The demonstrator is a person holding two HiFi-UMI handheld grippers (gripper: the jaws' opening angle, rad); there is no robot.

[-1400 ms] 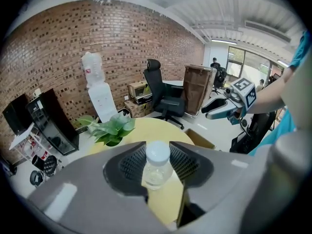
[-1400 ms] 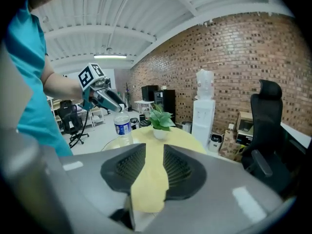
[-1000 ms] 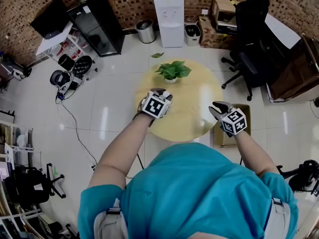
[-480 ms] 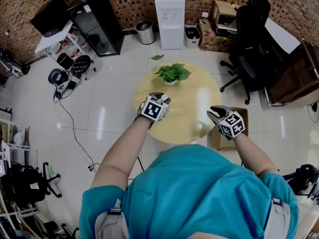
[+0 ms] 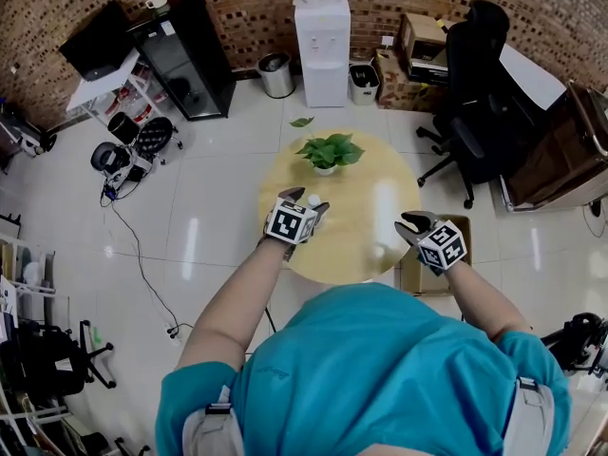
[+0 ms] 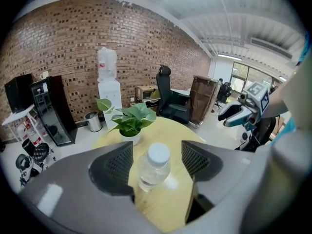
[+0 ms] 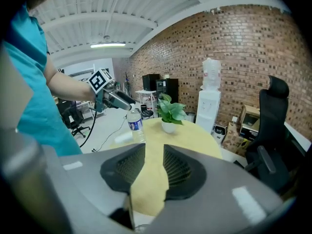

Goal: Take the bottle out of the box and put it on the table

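Note:
A clear plastic bottle (image 6: 153, 168) with a white cap stands upright on the round wooden table (image 5: 366, 202), near its left edge. My left gripper (image 6: 157, 152) straddles it, jaws opening, and both pads stand off the bottle's sides. From above, the white cap (image 5: 313, 206) shows just past the left gripper (image 5: 302, 200). In the right gripper view the bottle (image 7: 135, 126) stands under the left gripper (image 7: 119, 100). My right gripper (image 5: 415, 222) hovers at the table's right edge, jaws (image 7: 154, 162) slightly apart with nothing between them.
A potted green plant (image 5: 328, 150) stands at the table's far side. An open cardboard box (image 5: 410, 274) sits on the floor by the table's right edge, below my right hand. A black office chair (image 5: 475, 112) and a water dispenser (image 5: 321, 41) stand beyond.
My left gripper sank a little toward the table and its jaws spread off the bottle, whose white cap now shows. The right gripper stayed put.

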